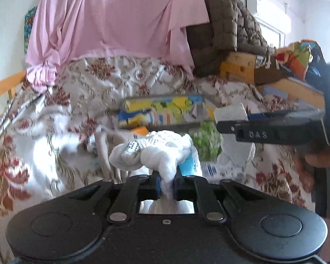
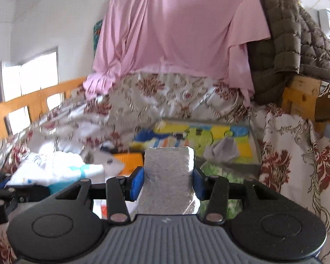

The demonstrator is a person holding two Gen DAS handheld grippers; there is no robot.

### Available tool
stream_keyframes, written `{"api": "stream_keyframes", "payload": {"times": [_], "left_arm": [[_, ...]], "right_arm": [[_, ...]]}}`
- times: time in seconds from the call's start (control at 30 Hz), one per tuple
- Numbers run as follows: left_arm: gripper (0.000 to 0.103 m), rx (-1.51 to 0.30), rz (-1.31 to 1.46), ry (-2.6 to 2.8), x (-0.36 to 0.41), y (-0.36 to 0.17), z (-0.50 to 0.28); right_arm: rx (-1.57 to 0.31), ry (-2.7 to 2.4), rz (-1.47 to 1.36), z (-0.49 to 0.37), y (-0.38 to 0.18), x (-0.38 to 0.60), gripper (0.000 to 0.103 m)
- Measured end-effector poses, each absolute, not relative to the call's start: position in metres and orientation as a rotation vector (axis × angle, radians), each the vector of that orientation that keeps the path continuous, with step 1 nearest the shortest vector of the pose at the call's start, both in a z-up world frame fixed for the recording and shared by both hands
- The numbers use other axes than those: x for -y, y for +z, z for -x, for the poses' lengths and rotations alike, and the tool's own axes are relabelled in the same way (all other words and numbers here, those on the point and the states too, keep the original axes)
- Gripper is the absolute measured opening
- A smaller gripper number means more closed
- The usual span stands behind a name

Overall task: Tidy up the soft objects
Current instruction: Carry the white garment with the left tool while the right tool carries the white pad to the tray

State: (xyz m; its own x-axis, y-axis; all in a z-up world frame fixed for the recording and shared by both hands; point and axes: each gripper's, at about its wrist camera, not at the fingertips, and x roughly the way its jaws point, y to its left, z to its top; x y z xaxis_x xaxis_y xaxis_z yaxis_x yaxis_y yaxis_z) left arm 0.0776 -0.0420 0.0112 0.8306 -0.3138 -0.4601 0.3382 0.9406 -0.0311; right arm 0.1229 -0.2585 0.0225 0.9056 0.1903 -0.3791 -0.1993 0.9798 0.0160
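Both grippers are loaded and held above the bed. Left gripper (image 1: 166, 181) is squeezed tight on a bunched white cloth (image 1: 156, 151); the blue pads bite a narrow neck of it, and the bulk of the wad balloons out ahead of the fingertips, with a printed label showing on its left lobe. Right gripper (image 2: 168, 181) stands about half spread, its pads pressed on the two side faces of a white foam block (image 2: 169, 167). The block's long axis runs forward along the fingers, so its far end sticks up past the tips.

The relation that matters is where the tray (image 2: 209, 136) lies: straight ahead of both grippers and lower, resting on the floral bedspread (image 1: 121, 77) with bright yellow, blue and green soft pieces already in it. In the right wrist view the block's far end overlaps the tray's near edge almost on centre, so the right hand looks the nearer and better lined up. In the left wrist view the tray sits ahead and slightly to the right, and the right gripper's finger (image 1: 264, 129) crosses between the cloth and the tray's right part.

My judgement: the right hand should place first, moving forward and down, and the left should wait so the two do not foul.
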Motion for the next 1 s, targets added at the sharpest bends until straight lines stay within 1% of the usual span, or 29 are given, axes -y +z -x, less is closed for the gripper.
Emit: {"api": "stream_keyframes", "payload": {"times": [0.2, 0.4, 0.67, 0.87, 1.0], "left_arm": [[0.011, -0.426, -0.047, -0.351, 0.052, 0.032, -0.123], [0.011, -0.386, -0.007, -0.356, 0.060, 0.040, -0.182], [0.011, -0.343, -0.048, -0.355, 0.078, 0.035, -0.261], [0.011, -0.320, -0.088, -0.356, 0.094, 0.026, -0.322], [0.011, -0.337, -0.073, -0.361, 0.104, 0.018, -0.361]], "right_arm": [[-0.373, 0.162, -0.052, -0.153, 0.026, 0.278, 0.050], [-0.349, 0.143, -0.125, -0.203, 0.028, 0.293, 0.050], [-0.288, 0.107, -0.236, -0.294, 0.034, 0.315, 0.050], [-0.305, 0.073, -0.345, -0.346, 0.016, 0.339, 0.050], [-0.334, 0.020, -0.392, -0.370, 0.006, 0.352, 0.050]]}}
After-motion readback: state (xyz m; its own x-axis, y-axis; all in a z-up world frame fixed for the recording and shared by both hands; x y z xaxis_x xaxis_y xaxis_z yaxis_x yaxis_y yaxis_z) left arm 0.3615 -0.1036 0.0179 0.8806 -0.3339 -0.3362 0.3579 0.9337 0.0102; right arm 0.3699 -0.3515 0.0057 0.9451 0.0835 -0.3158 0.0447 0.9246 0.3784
